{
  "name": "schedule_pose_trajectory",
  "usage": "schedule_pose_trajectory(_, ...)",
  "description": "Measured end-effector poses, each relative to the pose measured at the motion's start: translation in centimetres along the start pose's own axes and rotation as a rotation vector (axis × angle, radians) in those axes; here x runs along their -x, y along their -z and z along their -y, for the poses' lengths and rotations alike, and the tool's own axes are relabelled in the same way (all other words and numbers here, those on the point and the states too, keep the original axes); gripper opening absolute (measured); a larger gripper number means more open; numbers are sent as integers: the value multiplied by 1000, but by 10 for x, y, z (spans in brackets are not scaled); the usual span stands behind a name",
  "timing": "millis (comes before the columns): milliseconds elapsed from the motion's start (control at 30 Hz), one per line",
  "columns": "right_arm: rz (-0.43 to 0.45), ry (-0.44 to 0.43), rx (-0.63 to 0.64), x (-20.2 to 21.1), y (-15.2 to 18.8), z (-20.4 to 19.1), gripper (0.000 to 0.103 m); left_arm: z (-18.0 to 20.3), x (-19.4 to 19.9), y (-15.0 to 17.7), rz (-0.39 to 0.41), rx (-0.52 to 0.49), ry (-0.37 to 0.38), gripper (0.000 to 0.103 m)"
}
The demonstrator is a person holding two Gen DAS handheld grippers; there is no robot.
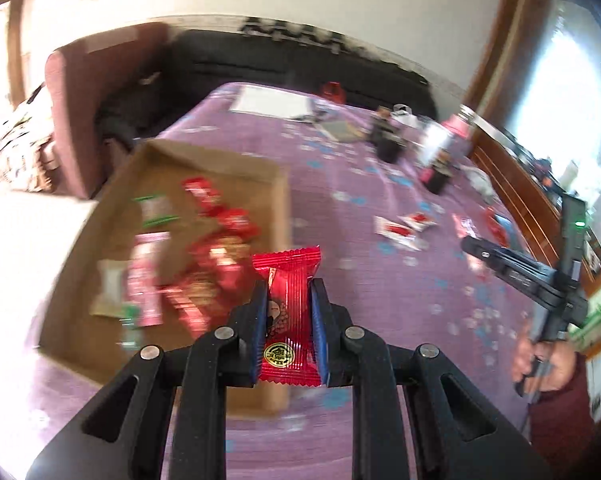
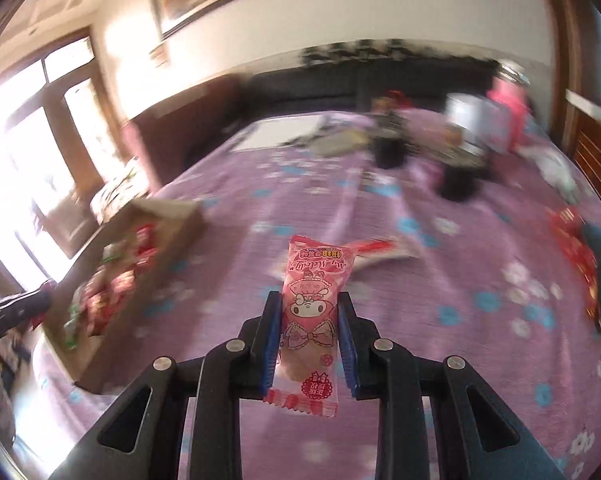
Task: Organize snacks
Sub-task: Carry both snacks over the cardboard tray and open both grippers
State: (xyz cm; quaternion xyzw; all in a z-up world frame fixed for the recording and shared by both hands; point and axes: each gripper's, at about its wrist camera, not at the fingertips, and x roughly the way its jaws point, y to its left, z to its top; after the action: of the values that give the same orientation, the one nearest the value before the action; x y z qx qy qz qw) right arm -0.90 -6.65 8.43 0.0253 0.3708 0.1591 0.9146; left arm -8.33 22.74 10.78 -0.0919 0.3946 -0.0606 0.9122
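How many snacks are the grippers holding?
2. A red snack sits pinched in the left gripper, and a pink snack in the right gripper. More snacks lie in the box, not held.

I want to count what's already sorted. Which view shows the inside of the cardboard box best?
The left wrist view: it looks down into the cardboard box, showing its floor and the blurred red, pink and green packets. The right wrist view catches the box only side-on at its left edge, its contents mostly hidden and blurred.

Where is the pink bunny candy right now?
In the right wrist view, the pink bunny candy is pinched in the right tool, above the purple flowered cloth.
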Motion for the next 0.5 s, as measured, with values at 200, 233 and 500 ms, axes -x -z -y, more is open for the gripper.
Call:
schedule_pose_trajectory(200,-53,-89,134,-21,-18,-89,27,-44,-11,14,-26,80,-46,17)
schedule_pose_trajectory(233,-67,-105,159,-30,-22,-107,27,-47,-15,16,-36,87,-45,17)
schedule_pose_trajectory(500,-153,-183,250,-81,-40,-187,26,-67,-44,18,-83,145,-43,18)
